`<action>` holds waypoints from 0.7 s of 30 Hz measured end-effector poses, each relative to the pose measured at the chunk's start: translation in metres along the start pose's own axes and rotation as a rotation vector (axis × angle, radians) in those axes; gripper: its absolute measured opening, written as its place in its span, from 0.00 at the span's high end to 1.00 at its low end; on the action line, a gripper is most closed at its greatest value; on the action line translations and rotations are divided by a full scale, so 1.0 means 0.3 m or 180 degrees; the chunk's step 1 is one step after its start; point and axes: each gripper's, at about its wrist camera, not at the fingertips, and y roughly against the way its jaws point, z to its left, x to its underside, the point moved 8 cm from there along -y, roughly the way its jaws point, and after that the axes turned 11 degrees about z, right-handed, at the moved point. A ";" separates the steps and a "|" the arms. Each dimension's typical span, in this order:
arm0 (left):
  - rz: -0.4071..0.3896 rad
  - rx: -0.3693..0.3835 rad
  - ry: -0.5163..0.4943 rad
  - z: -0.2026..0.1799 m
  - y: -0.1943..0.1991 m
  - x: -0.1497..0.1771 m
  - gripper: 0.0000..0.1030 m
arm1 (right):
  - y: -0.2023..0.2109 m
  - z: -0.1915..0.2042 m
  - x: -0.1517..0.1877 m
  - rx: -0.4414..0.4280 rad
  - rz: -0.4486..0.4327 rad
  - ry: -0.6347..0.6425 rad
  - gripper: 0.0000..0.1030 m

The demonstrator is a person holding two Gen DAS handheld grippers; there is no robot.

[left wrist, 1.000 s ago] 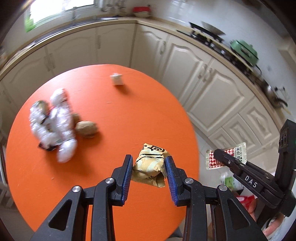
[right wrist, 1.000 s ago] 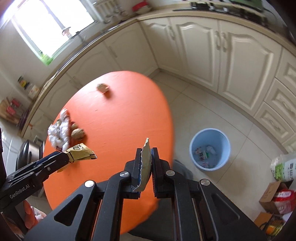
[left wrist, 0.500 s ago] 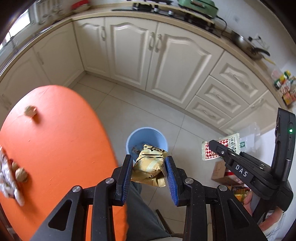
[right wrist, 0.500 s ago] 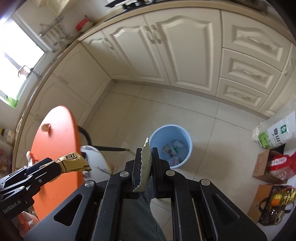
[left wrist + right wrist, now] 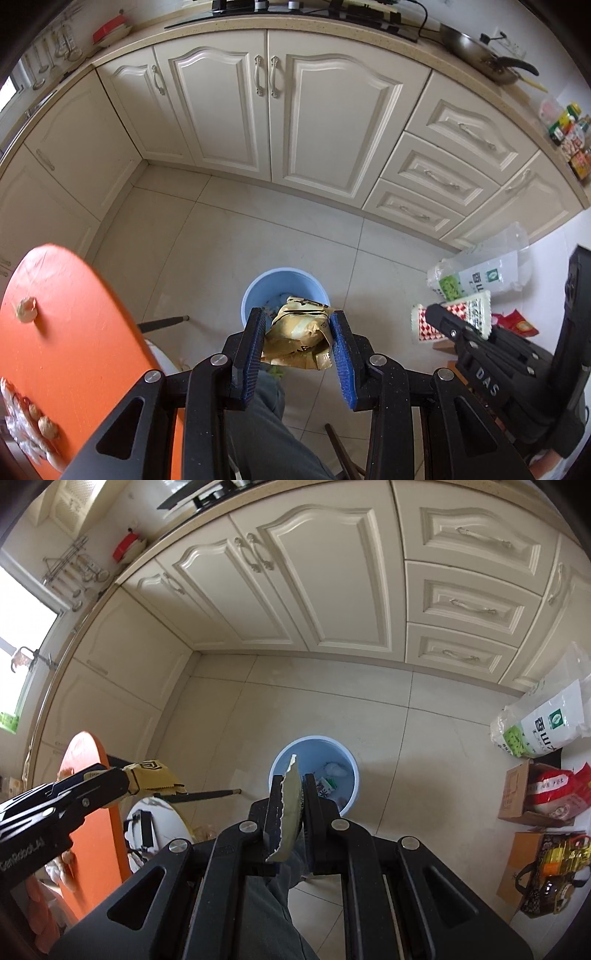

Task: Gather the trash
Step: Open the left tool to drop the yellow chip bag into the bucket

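Item: left gripper (image 5: 297,339), jaws narrow and pressed on a crumpled tan snack wrapper (image 5: 299,338) that bulges between the blue pads (image 5: 255,347). Item: right gripper (image 5: 291,805), jaws nearly together, pinching a flat checkered sachet (image 5: 290,812) edge-on. Destination: blue waste bin (image 5: 347,764) on the tiled floor, just beyond and below both sets of fingertips, part-filled with litter. Remaining stock: scraps on the orange table (image 5: 74,332), off to the left of the left gripper. Hazards, as judged: neither load hangs squarely over the bin mouth, so an early release could drop it onto the near rim or the floor; the light, flat sachet may flutter sideways in falling; the crumpled wrapper may cling to a pad.
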 end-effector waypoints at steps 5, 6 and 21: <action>-0.0080 -0.0142 0.0099 0.006 -0.063 -0.089 0.59 | 0.024 -0.014 -0.035 0.0029 -0.0084 -0.0057 0.92; -0.0059 -0.0141 0.0155 0.016 -0.079 -0.101 0.45 | 0.024 -0.013 -0.039 0.0042 -0.0087 -0.0056 0.92; -0.0044 -0.0201 0.0412 0.142 -0.055 -0.005 0.37 | -0.114 0.143 -0.059 0.0046 0.0197 0.0228 0.89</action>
